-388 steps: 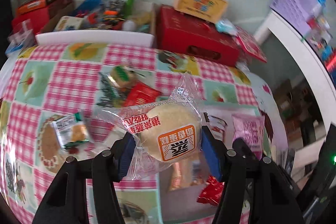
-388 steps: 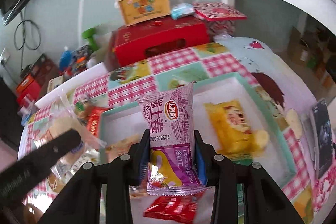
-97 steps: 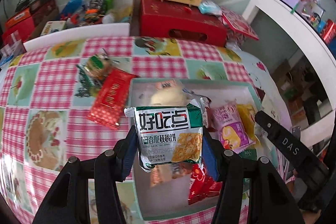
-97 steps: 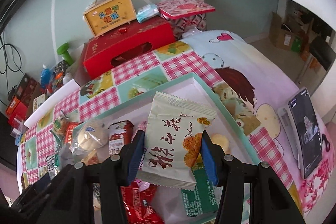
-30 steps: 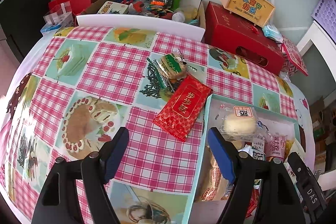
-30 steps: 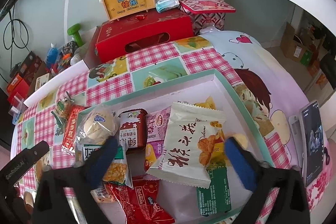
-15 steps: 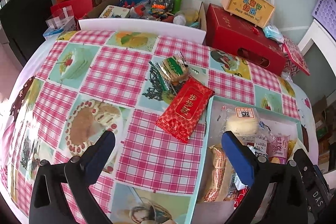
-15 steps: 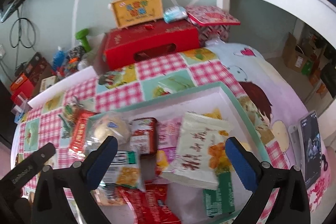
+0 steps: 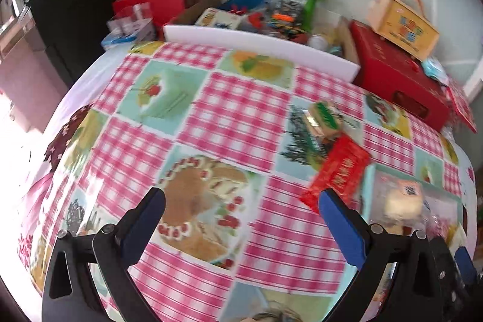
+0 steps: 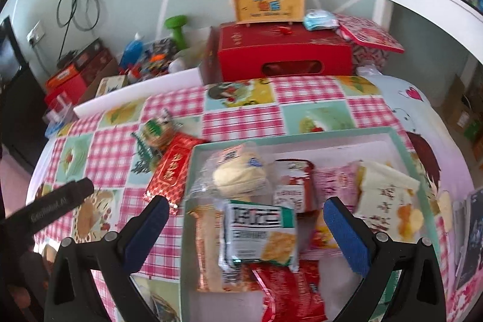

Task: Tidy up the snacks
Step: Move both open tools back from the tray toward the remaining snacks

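1. Right wrist view: the snacks lie heaped in a shallow tray [image 10: 401, 141] with a mint-green rim, which rests on the checked tablecloth [image 10: 241, 116] toward the table's right edge.
2. In the tray, a clear-wrapped round bun [image 10: 235, 174] sits at the far left corner, and a green-and-white cracker packet [image 10: 259, 234] lies just in front of it.
3. A dark red packet [image 10: 292, 183] lies beside the bun, a cream packet with orange print [image 10: 386, 195] is toward the tray's right wall, and a glossy red packet [image 10: 289, 288] is at the near edge.
4. A pink packet and a tan one in the pile are too blurred to read.
5. The right gripper [image 10: 244, 219] hangs over the tray's near left part, its blue-padded jaws spread wide and holding nothing.
6. Outside the tray, a long red packet [image 10: 170, 171] lies touching or just beside its left wall, and a green-labelled snack [image 10: 157, 132] lies just beyond that.
7. In the left wrist view, the left gripper [image 9: 241, 213] is over bare tablecloth left of the tray [image 9: 366, 186], jaws also spread and empty.
8. There the red packet [image 9: 338, 171] and green-labelled snack [image 9: 326, 118] are blurred.
9. At the table's far edge stands a red box [image 10: 283, 56] with a yellow carry case [image 10: 268, 2] on top.
10. A green dumbbell [image 10: 176, 26] stands among clutter to the left of the box.
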Demonstrator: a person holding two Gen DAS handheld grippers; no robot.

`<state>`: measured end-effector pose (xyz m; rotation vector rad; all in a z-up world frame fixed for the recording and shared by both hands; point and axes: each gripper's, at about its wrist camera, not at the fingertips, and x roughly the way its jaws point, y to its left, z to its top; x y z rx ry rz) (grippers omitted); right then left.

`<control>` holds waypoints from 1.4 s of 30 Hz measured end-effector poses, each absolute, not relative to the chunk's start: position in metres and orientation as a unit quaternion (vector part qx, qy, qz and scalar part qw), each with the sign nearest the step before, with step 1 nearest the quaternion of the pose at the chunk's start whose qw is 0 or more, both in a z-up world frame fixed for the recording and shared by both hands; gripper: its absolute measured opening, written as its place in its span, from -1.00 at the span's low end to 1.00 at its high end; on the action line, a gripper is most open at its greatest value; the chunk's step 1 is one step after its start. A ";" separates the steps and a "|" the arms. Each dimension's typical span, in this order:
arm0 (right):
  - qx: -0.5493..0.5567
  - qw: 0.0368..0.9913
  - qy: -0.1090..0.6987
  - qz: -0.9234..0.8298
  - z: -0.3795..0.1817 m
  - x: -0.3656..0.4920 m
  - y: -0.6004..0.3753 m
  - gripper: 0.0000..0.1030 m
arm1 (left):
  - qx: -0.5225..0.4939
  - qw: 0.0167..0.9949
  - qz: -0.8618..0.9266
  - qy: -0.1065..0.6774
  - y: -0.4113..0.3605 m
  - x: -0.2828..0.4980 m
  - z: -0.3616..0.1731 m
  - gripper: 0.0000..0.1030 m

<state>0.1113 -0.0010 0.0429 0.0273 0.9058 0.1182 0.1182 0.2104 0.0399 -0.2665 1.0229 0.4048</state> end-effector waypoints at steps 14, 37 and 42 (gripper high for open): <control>-0.012 0.899 0.434 0.058 0.033 0.116 0.018 1.00 | -0.151 0.828 0.194 0.504 0.232 0.135 0.021 0.96; 0.012 0.898 0.438 0.038 0.035 0.171 0.042 1.00 | -0.108 0.845 0.141 0.504 0.258 0.175 0.009 0.96; -0.002 0.892 0.451 0.033 0.038 0.204 0.045 1.00 | -0.081 0.847 0.123 0.511 0.249 0.204 0.007 0.96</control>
